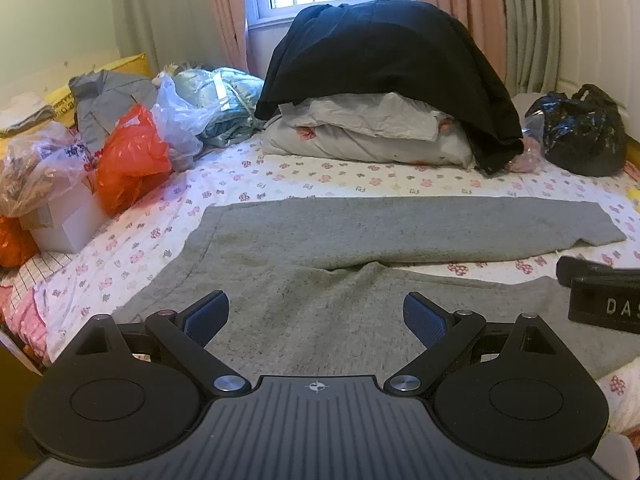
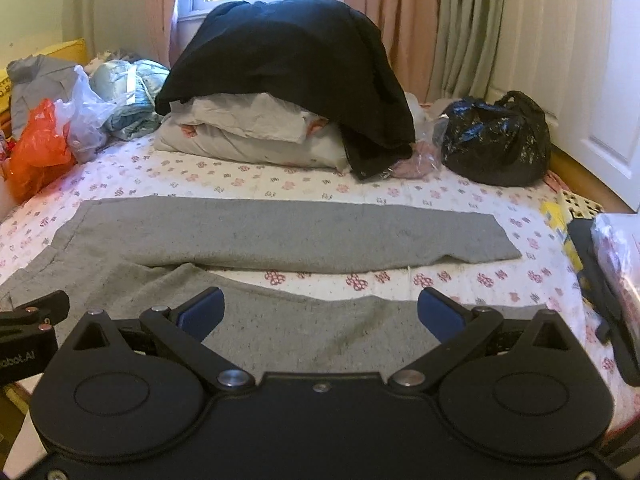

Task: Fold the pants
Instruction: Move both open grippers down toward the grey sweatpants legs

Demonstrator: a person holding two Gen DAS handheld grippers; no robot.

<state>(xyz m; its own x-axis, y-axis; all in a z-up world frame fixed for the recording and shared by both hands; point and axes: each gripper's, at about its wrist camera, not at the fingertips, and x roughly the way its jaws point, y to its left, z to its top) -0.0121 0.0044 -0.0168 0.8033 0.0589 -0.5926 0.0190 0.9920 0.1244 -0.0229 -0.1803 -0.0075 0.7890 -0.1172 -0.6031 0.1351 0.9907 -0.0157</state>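
Pants point(image 1: 320, 240): grey, lying flat on the floral bedsheet point(image 1: 320, 178), directly ahead of both grippers, legs spreading rightward.
Left gripper point(image 1: 316, 316): hovering, jaws gaping, grasping nothing.
Right gripper point(image 2: 320, 312): hovering, jaws gaping, grasping nothing.
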